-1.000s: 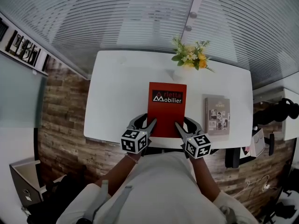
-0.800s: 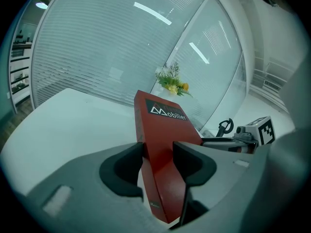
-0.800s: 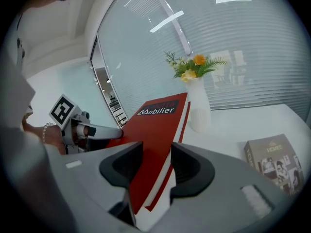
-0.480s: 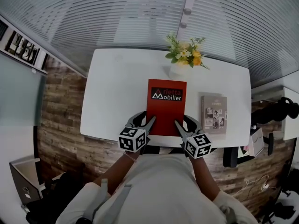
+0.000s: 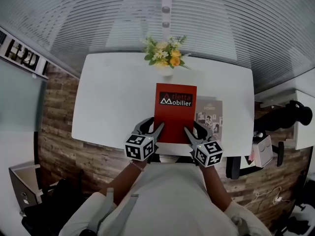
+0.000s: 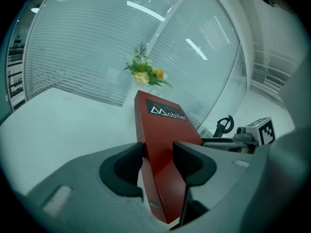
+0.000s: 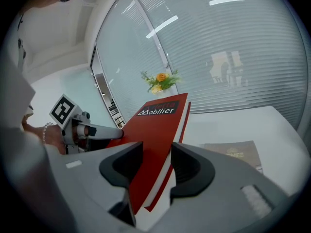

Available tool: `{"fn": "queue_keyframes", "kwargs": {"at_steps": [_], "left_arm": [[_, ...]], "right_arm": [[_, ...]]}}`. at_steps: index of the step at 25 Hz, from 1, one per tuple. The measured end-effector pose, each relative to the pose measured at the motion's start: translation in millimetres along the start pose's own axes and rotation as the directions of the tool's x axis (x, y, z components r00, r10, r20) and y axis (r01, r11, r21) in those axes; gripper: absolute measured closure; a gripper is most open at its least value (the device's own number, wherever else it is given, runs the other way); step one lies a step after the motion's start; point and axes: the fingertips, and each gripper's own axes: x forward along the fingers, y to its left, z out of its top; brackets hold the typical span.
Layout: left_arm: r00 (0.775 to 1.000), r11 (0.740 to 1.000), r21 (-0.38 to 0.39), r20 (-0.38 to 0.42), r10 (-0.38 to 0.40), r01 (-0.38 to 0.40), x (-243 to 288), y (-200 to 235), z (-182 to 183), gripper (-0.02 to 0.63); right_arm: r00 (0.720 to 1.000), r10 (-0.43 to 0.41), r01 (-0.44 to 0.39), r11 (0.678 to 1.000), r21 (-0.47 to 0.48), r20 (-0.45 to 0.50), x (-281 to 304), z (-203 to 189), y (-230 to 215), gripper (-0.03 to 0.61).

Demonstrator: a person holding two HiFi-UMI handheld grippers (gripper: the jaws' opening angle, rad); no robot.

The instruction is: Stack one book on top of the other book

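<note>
A red book [image 5: 174, 109] printed "Mobilier" is held flat above the white table [image 5: 113, 97] by its near edge. My left gripper [image 5: 153, 126] is shut on its near left corner, my right gripper [image 5: 194, 128] on its near right corner. In the left gripper view the red book [image 6: 163, 130] sits edge-on between the pads of the left gripper [image 6: 158, 161]. The right gripper view shows the red book [image 7: 155, 125] clamped by the right gripper [image 7: 155, 164] the same way. A grey book [image 5: 212, 119] lies flat on the table; the red book covers its left part. The grey book [image 7: 238, 152] lies below to the right.
A vase of yellow and white flowers [image 5: 165, 50] stands at the table's far edge, beyond the red book. Frosted glass with blinds runs behind the table. A dark chair and bags [image 5: 283, 117] sit off the table's right end. The person's body is at the near edge.
Both grippers have carried the red book to the right over the table. The grey book, apart from it before, now lies partly under its right side.
</note>
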Motion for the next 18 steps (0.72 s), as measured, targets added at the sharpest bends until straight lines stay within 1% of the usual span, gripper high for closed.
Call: {"fn": "queue_keyframes", "kwargs": {"at_steps": [4, 9, 18], "left_arm": [[1.000, 1.000, -0.004, -0.002, 0.001, -0.001, 30, -43, -9, 0.414], [1.000, 1.000, -0.002, -0.003, -0.004, 0.004, 59, -92, -19, 0.414], [1.000, 1.000, 0.016, -0.009, 0.011, -0.011, 93, -165, -31, 0.414]], "right_arm": [[1.000, -0.007, 0.007, 1.000, 0.001, -0.004, -32, -5, -43, 0.400], [1.000, -0.015, 0.015, 1.000, 0.007, 0.002, -70, -10, -85, 0.400], [1.000, -0.006, 0.005, 1.000, 0.021, 0.012, -127, -17, -142, 0.400]]}}
